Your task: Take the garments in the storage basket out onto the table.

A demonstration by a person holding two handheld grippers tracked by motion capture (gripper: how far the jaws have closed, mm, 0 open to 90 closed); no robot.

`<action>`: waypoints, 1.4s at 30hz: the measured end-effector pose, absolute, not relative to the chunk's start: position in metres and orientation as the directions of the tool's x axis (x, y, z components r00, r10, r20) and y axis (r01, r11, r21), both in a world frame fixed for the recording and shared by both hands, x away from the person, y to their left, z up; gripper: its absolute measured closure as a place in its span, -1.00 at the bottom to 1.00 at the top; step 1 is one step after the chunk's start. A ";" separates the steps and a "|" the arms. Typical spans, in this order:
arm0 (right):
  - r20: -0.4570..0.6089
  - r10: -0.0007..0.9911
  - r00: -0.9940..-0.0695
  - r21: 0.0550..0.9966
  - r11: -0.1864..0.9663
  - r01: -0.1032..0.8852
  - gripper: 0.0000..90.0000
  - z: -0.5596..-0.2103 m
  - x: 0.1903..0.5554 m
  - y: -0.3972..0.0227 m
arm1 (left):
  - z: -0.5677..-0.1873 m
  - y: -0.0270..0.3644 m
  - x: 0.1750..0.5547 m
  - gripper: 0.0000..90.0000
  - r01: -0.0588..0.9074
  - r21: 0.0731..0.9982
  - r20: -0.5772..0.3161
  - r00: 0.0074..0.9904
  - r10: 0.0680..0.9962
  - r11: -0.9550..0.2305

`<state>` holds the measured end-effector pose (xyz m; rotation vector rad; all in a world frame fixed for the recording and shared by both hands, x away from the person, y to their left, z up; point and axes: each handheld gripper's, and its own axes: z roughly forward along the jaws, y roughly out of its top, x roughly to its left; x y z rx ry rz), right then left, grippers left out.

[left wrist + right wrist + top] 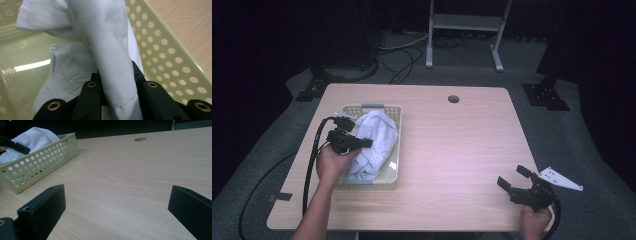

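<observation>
The left tool (117, 100) is clamped on a fold of the white cloth (107, 50) inside the perforated basket (160, 57), while the right tool (117, 207), well apart, rests wide open on the table (125, 170).

White cloth (374, 142) bunched (one fold upright) in yellow basket (395, 165)

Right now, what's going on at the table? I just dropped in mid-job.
A person works with a gripper in each hand. The left gripper is shut on a fold of the white cloth that lies in the pale green perforated basket at the table's left. The right gripper waits open near the table's right front corner, holding nothing. The cloth has not yet left the basket.
</observation>
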<state>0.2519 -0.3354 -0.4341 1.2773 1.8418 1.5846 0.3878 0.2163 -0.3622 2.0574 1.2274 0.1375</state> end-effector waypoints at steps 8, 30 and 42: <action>0.260 0.823 -0.504 0.924 -0.061 0.377 -0.97 -0.434 0.252 -0.336 | -0.363 0.222 0.385 0.74 0.725 0.643 -0.302 0.536 0.788 -0.247; 0.259 0.826 -0.500 0.924 -0.062 0.376 -0.97 -0.434 0.252 -0.336 | -0.351 0.254 0.369 0.75 0.704 0.708 -0.459 0.512 0.726 -0.049; 0.263 0.825 -0.500 0.924 -0.066 0.377 -0.97 -0.434 0.252 -0.336 | -0.357 0.263 0.351 0.75 0.670 0.740 -0.520 0.505 0.689 0.067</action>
